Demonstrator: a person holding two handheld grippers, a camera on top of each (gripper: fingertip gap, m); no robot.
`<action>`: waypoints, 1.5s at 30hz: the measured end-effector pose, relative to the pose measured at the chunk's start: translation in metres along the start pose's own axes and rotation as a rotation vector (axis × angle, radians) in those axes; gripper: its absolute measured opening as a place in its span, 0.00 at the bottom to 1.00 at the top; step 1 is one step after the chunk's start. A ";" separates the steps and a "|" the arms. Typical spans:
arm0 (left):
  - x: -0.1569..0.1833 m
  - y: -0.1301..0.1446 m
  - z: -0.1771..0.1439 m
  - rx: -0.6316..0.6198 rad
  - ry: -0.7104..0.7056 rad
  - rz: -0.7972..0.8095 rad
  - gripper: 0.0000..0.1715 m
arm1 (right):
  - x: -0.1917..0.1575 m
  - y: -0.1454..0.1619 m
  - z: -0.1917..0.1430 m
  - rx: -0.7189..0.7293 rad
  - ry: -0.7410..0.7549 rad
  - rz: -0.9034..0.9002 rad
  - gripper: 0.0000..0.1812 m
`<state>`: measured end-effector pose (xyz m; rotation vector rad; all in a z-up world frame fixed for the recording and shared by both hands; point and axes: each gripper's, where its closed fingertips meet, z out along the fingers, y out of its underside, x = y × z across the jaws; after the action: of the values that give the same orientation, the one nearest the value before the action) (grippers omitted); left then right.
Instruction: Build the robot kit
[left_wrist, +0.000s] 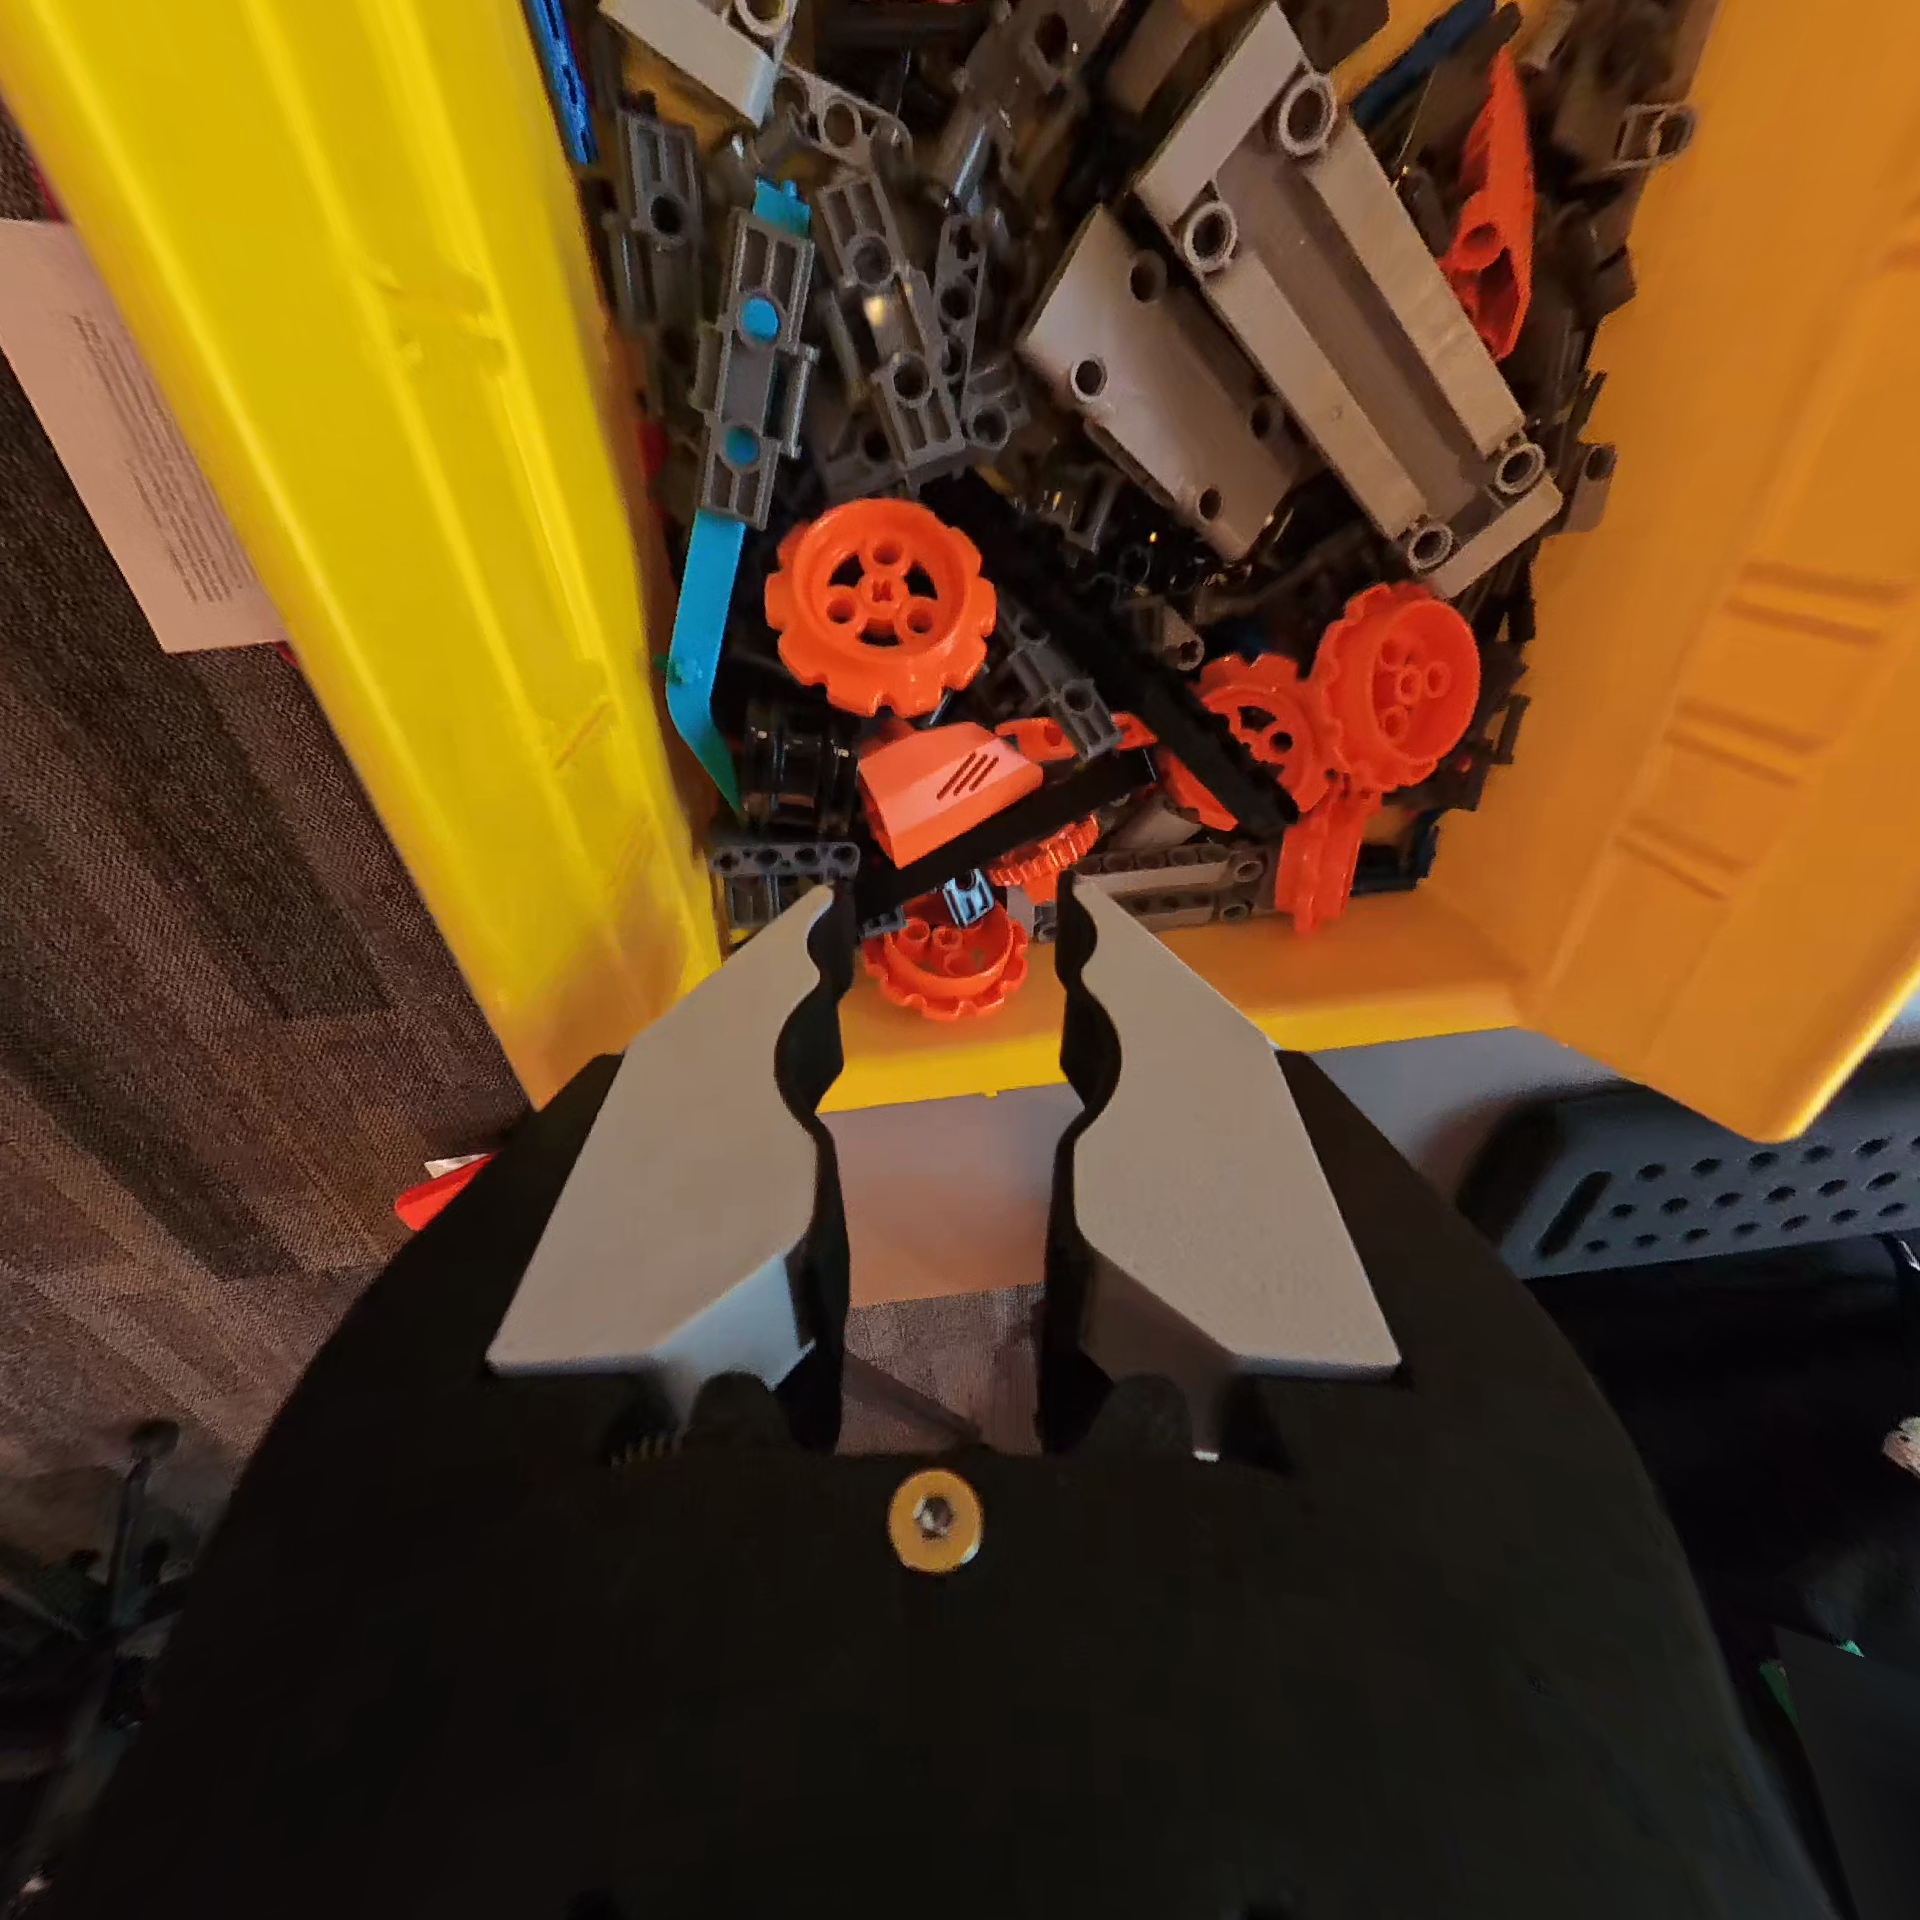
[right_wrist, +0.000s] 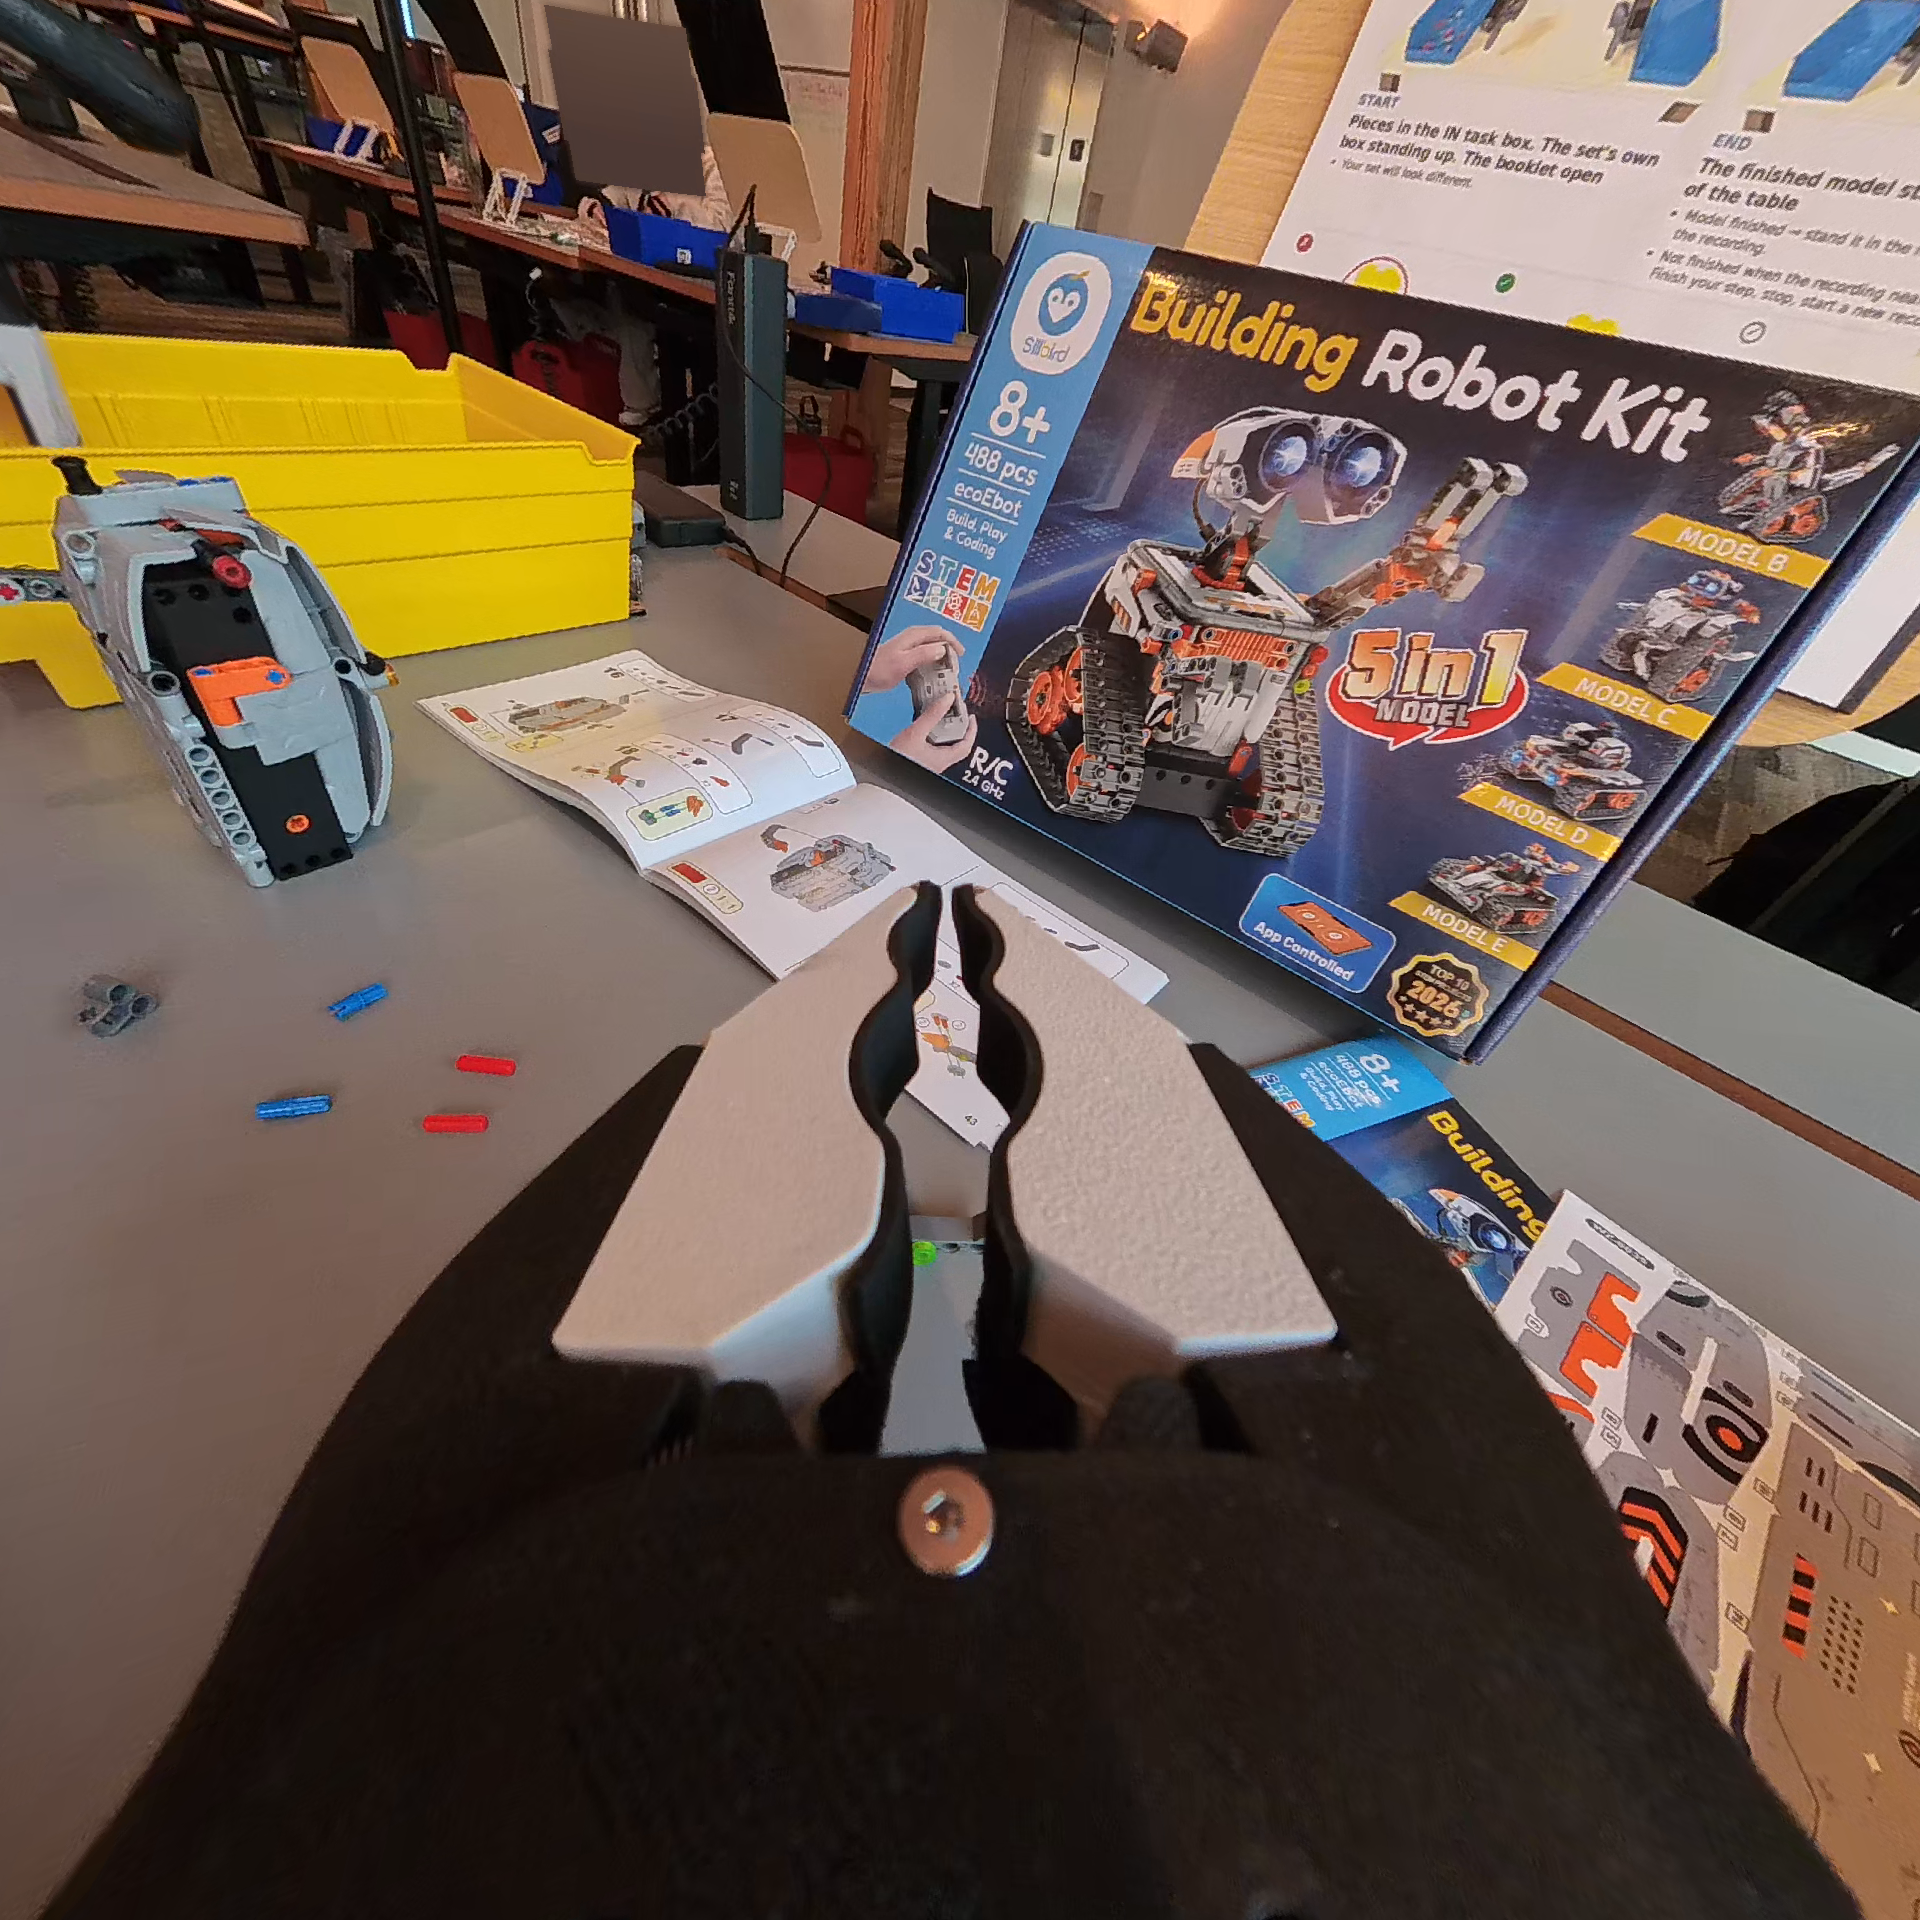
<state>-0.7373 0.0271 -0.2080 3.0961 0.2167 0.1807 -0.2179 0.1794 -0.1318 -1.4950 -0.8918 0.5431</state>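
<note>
My left gripper (left_wrist: 951, 902) is open and empty, low over the near end of a yellow bin (left_wrist: 343, 436) full of building pieces. An orange wheel hub (left_wrist: 943, 966) and a black beam (left_wrist: 997, 831) lie right under its tips. Orange gear wheels (left_wrist: 881, 608) and grey panels (left_wrist: 1340, 312) lie farther in. My right gripper (right_wrist: 947, 896) hovers over the grey table (right_wrist: 499, 935), its tips almost touching. It is shut on a small grey piece with a green pin (right_wrist: 940, 1247), deep between the fingers. Its tips point at an open instruction booklet (right_wrist: 727, 800).
A half-built grey and black model (right_wrist: 223, 675) stands at the left, by stacked yellow bins (right_wrist: 416, 488). Blue pins (right_wrist: 358, 1001), red pins (right_wrist: 485, 1064) and a grey connector (right_wrist: 116, 1003) lie loose. A kit box (right_wrist: 1351, 644) stands at the right, with a sticker sheet (right_wrist: 1745, 1475) near it. The gap from one gripper's tips to the other's is roughly 55 cm.
</note>
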 end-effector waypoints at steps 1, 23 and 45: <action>0.002 -0.003 0.004 -0.010 0.007 0.011 0.21 | 0.000 0.000 0.000 -0.001 0.001 0.003 0.02; 0.030 -0.080 0.018 0.120 0.041 0.177 0.29 | 0.001 0.001 0.000 -0.005 0.002 0.001 0.01; 0.012 -0.007 0.035 -0.215 -0.034 0.159 0.22 | -0.001 0.004 0.002 -0.019 -0.006 -0.008 0.02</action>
<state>-0.7219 0.0349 -0.2415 2.8982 -0.0476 0.1450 -0.2194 0.1801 -0.1365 -1.5073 -0.9094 0.5348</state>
